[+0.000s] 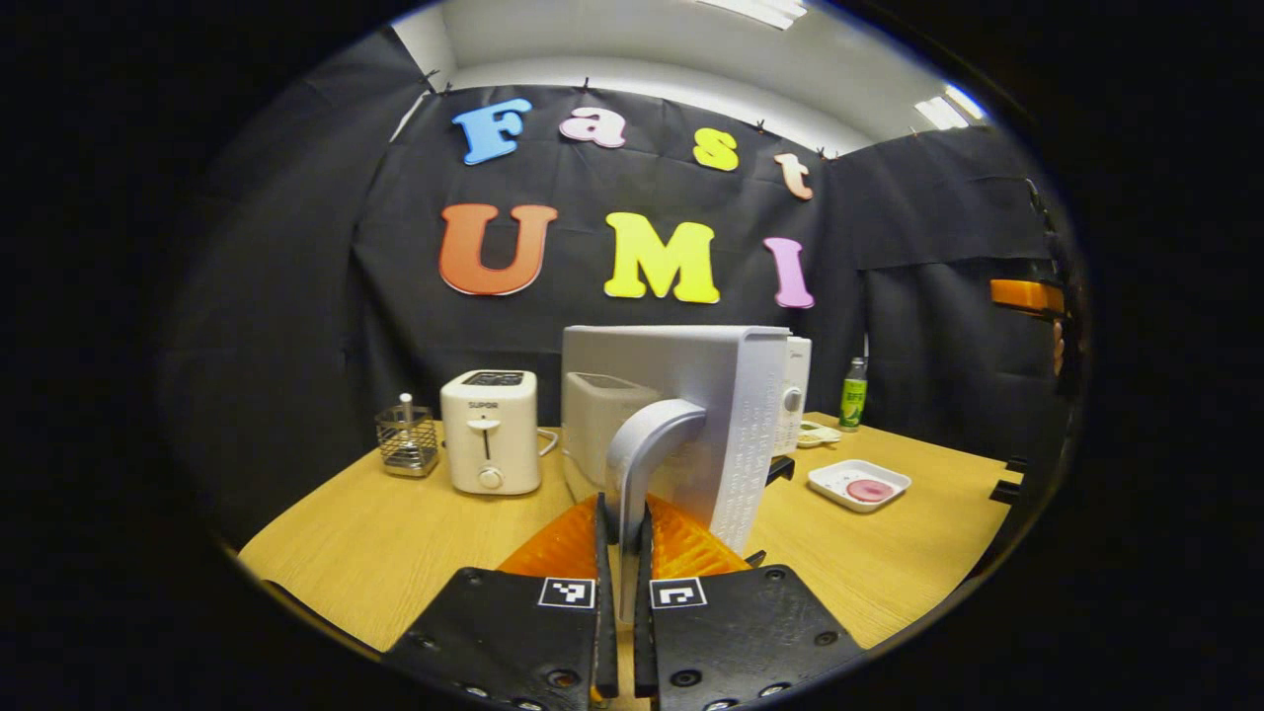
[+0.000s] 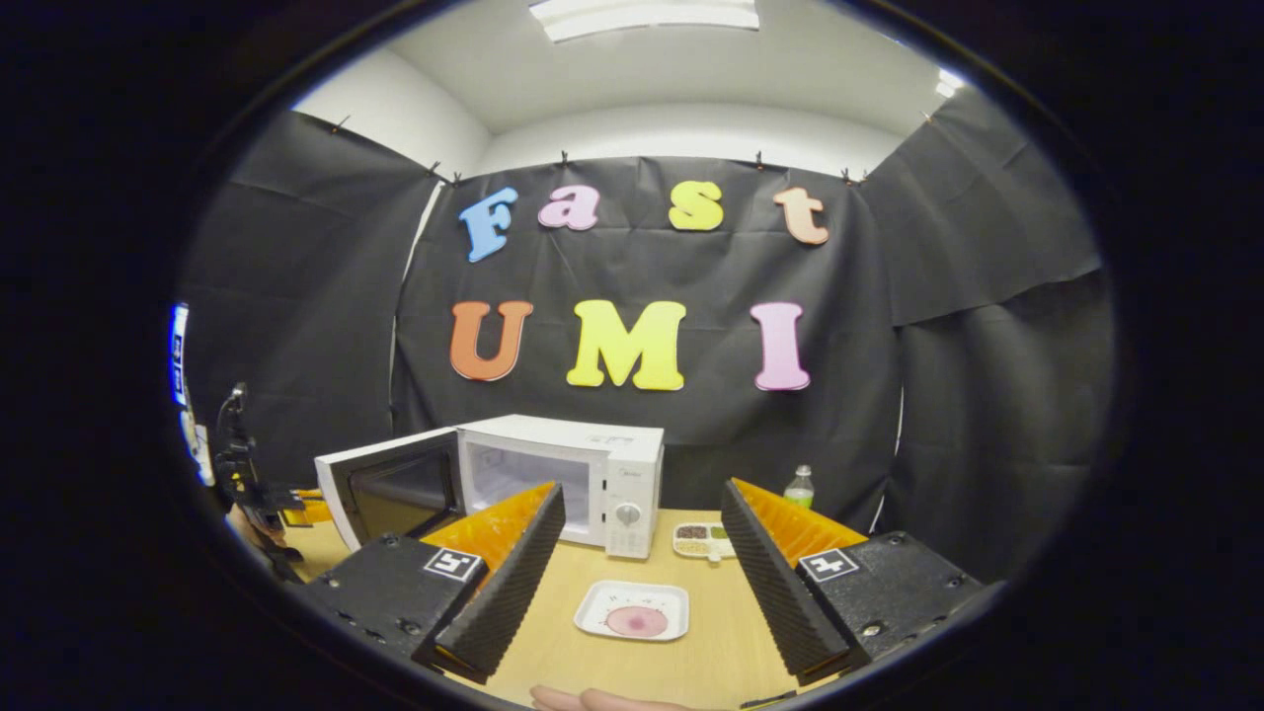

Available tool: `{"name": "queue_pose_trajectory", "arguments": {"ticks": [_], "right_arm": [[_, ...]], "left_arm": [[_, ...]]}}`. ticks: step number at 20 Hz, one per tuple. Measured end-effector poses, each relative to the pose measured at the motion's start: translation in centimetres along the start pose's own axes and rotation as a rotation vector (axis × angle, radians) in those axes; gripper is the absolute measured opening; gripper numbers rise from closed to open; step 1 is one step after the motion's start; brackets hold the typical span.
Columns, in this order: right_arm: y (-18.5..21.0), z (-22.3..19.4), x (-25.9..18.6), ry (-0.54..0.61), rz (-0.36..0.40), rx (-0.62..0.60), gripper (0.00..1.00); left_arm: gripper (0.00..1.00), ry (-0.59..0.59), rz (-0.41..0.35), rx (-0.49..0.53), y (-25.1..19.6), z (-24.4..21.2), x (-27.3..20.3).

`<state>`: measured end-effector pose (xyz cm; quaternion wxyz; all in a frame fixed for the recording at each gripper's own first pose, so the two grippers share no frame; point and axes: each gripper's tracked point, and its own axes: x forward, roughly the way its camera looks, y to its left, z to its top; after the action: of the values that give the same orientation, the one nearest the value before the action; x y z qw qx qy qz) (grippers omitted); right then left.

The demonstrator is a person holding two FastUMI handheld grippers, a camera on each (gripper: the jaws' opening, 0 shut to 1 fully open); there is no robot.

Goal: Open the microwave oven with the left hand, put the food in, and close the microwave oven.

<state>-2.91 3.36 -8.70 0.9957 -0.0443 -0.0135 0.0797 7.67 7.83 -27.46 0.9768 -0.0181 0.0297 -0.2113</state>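
Left gripper [image 1: 622, 578]: fingers nearly pressed together, pinching the curved grey door handle [image 1: 647, 444] of the white microwave oven [image 1: 691, 415]. The door [image 2: 390, 489] stands swung open to the left of the oven cavity, as the right gripper view shows.

Right gripper [image 2: 642, 583]: fingers spread wide, holding nothing and touching nothing. It is above the light wooden table [image 2: 711, 662].

The food, a pink round slice on a white rectangular tray [image 2: 633, 610], lies on the table in front of the microwave oven, between and just beyond the right gripper's fingers. In the left gripper view, the tray [image 1: 858, 484] sits to the right of the oven, well apart from the left gripper.
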Motion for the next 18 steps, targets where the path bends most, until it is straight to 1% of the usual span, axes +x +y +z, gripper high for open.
{"name": "queue_pose_trajectory", "arguments": {"ticks": [2,4,7,11,12,13,14,15,16,17,18], "right_arm": [[0.3,-0.2,0.9,0.007,0.004,-0.002,0.96],[0.5,-0.5,1.6,0.019,0.009,-0.003,0.96],[0.2,-0.8,2.8,0.032,0.005,0.001,0.96],[-0.7,-1.2,4.6,0.055,-0.022,0.003,0.96],[-0.8,-1.3,5.0,0.063,-0.027,0.003,1.00],[-0.9,-1.5,5.3,0.071,-0.032,0.004,1.00],[-1.1,-1.5,5.8,0.076,-0.039,0.005,0.96],[-1.3,-1.7,6.2,0.083,-0.046,0.004,0.96],[-1.6,-1.8,6.6,0.091,-0.053,0.002,0.96],[-1.8,-1.9,7.0,0.096,-0.060,0.002,0.96],[-2.0,-1.9,7.5,0.101,-0.070,0.006,0.96]], "left_arm": [[0.06,-0.015,-0.138,-0.003,-1.4,0.1,0.8],[0.06,-0.008,-0.245,-0.003,-2.3,0.0,1.3],[0.06,0.005,-0.335,0.041,-3.5,-0.1,1.8],[0.06,0.005,-0.465,0.048,-5.3,-0.1,2.7],[0.06,0.010,-0.496,0.046,-5.9,-0.1,3.0],[0.06,0.018,-0.529,0.049,-6.3,-0.1,3.2],[0.06,0.024,-0.564,0.047,-6.8,-0.2,3.5],[0.06,0.031,-0.596,0.040,-7.3,-0.2,3.7],[0.06,0.023,-0.573,0.049,-6.8,-0.4,4.5],[0.24,0.034,-0.581,0.042,-6.5,-0.5,4.8],[0.41,0.035,-0.599,0.002,-6.8,-0.5,4.6]]}}
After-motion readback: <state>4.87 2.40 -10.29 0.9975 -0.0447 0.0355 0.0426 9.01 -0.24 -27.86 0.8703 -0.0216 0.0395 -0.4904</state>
